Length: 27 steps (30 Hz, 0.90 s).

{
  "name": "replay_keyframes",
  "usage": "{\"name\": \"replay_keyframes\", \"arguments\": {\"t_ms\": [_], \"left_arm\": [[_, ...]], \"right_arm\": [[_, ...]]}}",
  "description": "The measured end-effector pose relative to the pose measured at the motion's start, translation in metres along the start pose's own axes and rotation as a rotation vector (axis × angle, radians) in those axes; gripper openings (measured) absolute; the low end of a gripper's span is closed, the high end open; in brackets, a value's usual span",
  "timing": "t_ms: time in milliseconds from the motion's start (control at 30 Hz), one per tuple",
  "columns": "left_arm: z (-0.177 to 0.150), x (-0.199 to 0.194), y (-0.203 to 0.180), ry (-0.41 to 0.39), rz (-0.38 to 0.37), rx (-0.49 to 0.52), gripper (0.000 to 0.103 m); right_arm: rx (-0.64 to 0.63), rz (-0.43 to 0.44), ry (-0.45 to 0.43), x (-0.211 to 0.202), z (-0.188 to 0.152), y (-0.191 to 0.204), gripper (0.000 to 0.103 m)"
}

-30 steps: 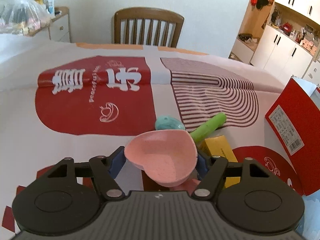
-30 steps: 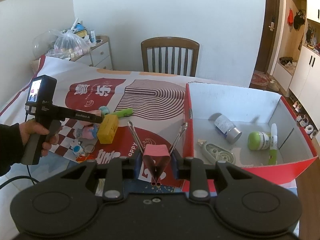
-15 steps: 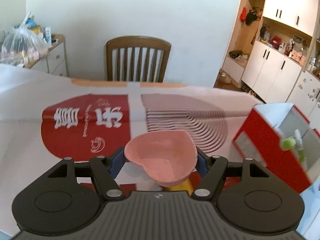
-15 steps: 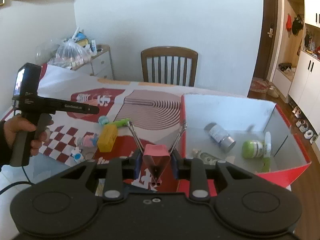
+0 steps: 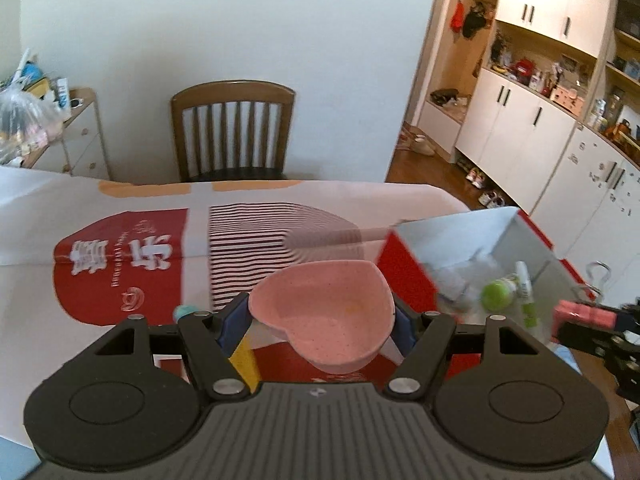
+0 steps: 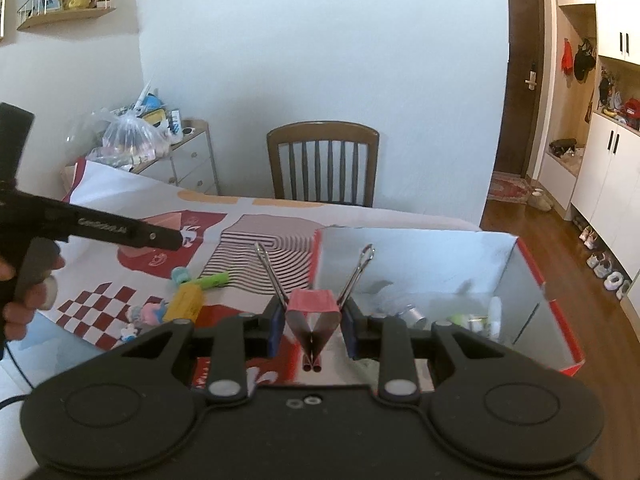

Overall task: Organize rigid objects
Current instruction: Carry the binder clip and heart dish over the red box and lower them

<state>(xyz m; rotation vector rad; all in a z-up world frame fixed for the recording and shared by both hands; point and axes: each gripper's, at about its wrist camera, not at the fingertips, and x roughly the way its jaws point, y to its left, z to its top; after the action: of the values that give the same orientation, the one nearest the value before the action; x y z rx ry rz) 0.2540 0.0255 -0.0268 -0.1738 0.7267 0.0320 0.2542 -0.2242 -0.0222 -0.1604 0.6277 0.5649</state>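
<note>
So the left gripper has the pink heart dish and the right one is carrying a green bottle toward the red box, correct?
Not the bottle. The right gripper is shut on a pink binder clip, as the right wrist view shows. The left gripper does hold the pink heart dish, near the red box.

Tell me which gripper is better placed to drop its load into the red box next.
Right. The right gripper, shut on the pink metal binder clip, sits at the near wall of the red cardboard box. The left gripper, clamping the pink heart-shaped dish, is beside the box over the tablecloth.
</note>
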Motion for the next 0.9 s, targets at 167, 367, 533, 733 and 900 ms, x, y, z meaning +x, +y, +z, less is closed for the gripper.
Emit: {"name": "replay_keyframes", "arguments": {"t_ms": [167,367,533,733,900], "left_arm": [[0.003,0.002,-0.043,0.001,-0.025,0.024,0.071],[0.005,0.016,-0.100,0.011,-0.047,0.059,0.071],[0.004,0.038,-0.139,0.036,-0.059,0.079,0.071],[0.000,0.072,-0.173,0.082,-0.048,0.088,0.071],[-0.003,0.102,-0.189,0.128,-0.025,0.079,0.071]], "right_arm": [[0.023,-0.003,-0.001,0.001,0.000,-0.034,0.028],[0.024,-0.014,0.013,0.005,-0.003,-0.074,0.028],[0.021,-0.023,0.036,0.013,-0.008,-0.105,0.028],[0.009,-0.018,0.073,0.028,-0.012,-0.136,0.028],[-0.007,-0.010,0.106,0.045,-0.017,-0.149,0.028]]}}
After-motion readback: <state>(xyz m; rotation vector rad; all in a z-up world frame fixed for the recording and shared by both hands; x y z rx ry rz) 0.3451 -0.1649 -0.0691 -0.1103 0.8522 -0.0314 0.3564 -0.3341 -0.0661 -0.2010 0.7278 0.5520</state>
